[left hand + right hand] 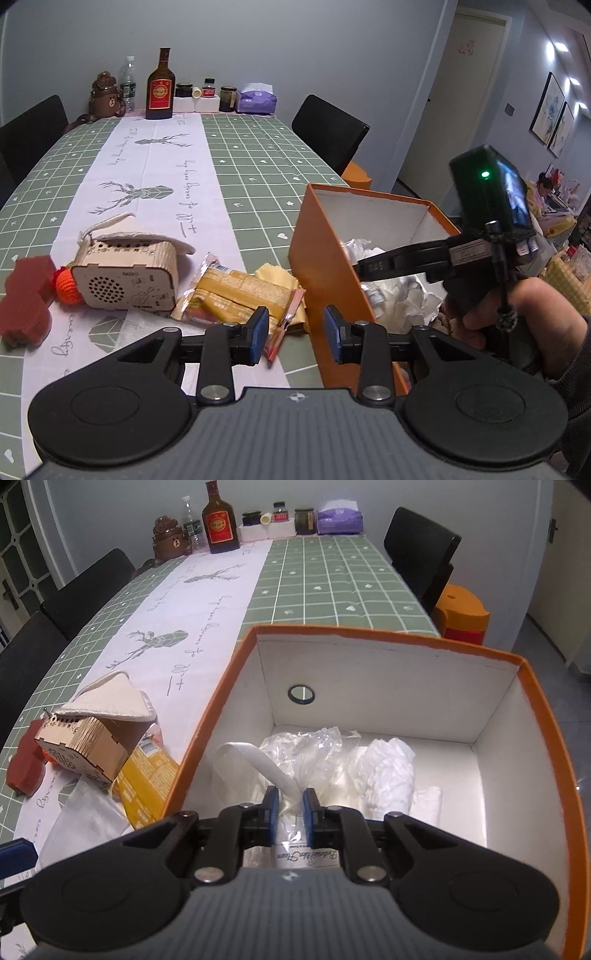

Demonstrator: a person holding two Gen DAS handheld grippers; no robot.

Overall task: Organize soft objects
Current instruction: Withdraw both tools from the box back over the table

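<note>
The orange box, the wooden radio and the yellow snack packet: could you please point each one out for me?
orange box [369, 637]: right wrist view, far rim.
wooden radio [122, 288]: left wrist view, speaker face.
yellow snack packet [240, 291]: left wrist view, wrapper middle.

Dim indoor light, sharp centre, heavy fisheye bend at the edges

Ceiling spots [561, 48] flare white at the upper right of the left view; the wall [258, 44] and tablecloth [258, 147] look flat and greyish, with soft shadows. The box [406, 672] interior is the brightest patch, its white floor nearly blown out. Table lines curve outward, corners darken to black, and the gripper bodies at the bottom are slightly soft.
</note>
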